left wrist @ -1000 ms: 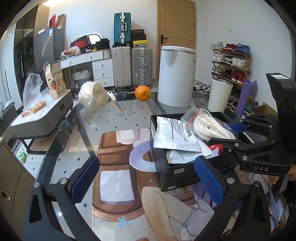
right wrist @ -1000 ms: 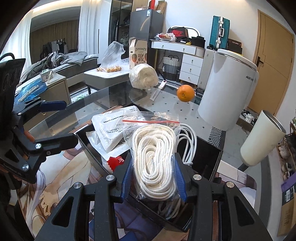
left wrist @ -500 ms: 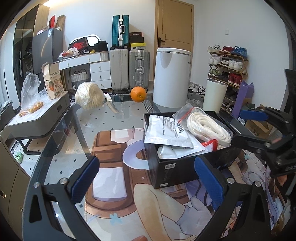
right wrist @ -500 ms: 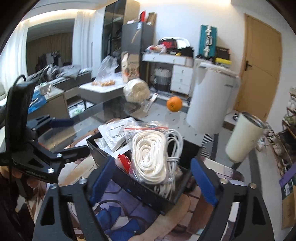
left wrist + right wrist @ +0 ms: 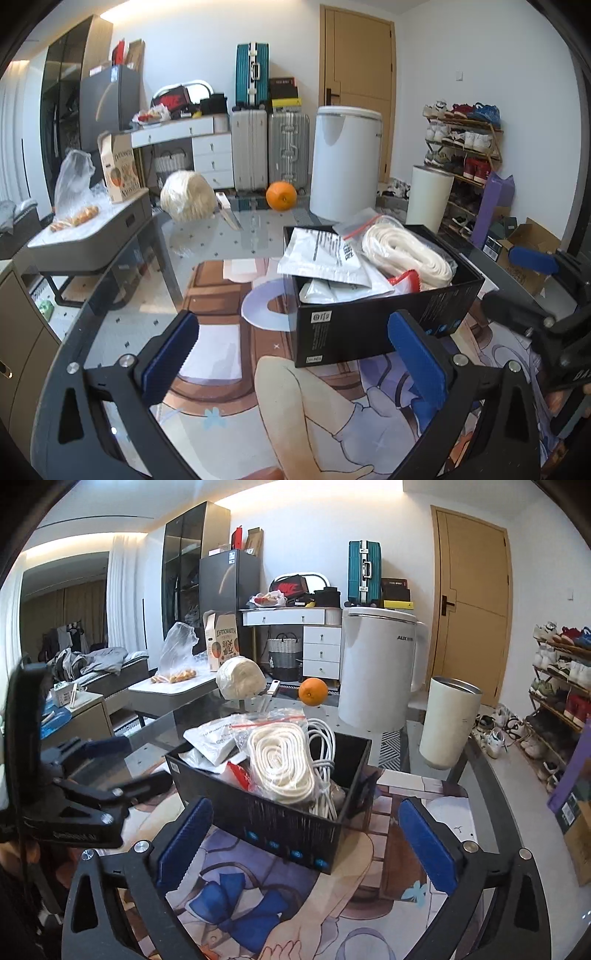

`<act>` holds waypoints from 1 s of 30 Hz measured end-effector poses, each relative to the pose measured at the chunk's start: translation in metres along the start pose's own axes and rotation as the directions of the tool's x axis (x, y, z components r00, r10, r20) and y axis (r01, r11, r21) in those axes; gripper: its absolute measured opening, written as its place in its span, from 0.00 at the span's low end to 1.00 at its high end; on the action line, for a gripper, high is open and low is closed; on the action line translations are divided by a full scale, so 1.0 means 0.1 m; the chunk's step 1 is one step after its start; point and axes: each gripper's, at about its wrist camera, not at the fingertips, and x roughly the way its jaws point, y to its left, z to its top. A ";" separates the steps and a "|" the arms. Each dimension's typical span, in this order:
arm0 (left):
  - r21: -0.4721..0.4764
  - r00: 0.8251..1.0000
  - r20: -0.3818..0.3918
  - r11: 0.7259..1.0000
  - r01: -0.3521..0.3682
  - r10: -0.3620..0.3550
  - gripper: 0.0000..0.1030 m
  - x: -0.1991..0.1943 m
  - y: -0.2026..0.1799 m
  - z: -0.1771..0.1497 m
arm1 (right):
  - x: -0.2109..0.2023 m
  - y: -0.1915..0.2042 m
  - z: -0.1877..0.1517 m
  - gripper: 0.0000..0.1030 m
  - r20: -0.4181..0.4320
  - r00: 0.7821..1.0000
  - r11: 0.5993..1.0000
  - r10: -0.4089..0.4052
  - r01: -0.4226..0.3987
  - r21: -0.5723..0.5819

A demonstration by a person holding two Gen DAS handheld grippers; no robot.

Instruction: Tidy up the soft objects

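Note:
A black box (image 5: pixel 369 325) stands on the glass table over a printed mat. In it lie a clear bag of white rope (image 5: pixel 406 254), white pouches (image 5: pixel 321 254) and a white cable (image 5: pixel 321 738). My right gripper (image 5: pixel 306 842) sits just in front of the box (image 5: pixel 280 823); its jaws are opening wide, with nothing between the pads. The rope bag (image 5: pixel 280 760) rests free in the box. My left gripper (image 5: pixel 291 350) is open and empty, near the box's left front corner. Each gripper shows in the other's view: right (image 5: pixel 532 280), left (image 5: pixel 125 762).
At the table's far end lie a wrapped white bundle (image 5: pixel 188 201), a knife (image 5: pixel 229 214) and an orange (image 5: pixel 281 195). Behind stand a white appliance (image 5: pixel 345 162), a cream bin (image 5: pixel 448 727), suitcases and a shoe rack. A low side table (image 5: pixel 92 240) stands left.
My right gripper let go of the rope bag, opened wide and drew back from the box; the bag stayed in the box. My left gripper drew back a little.

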 end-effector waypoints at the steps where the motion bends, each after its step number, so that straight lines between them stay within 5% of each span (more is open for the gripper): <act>1: 0.005 1.000 0.002 1.000 -0.007 0.007 1.00 -0.01 0.00 0.00 | 0.00 0.01 -0.02 0.99 0.000 1.000 1.000 0.001 -0.001 0.000; 30: -0.007 1.000 -0.022 1.000 -0.010 0.010 1.00 0.04 0.00 -0.01 | -0.03 -0.01 -0.07 1.00 0.035 0.999 1.000 -0.022 0.021 0.023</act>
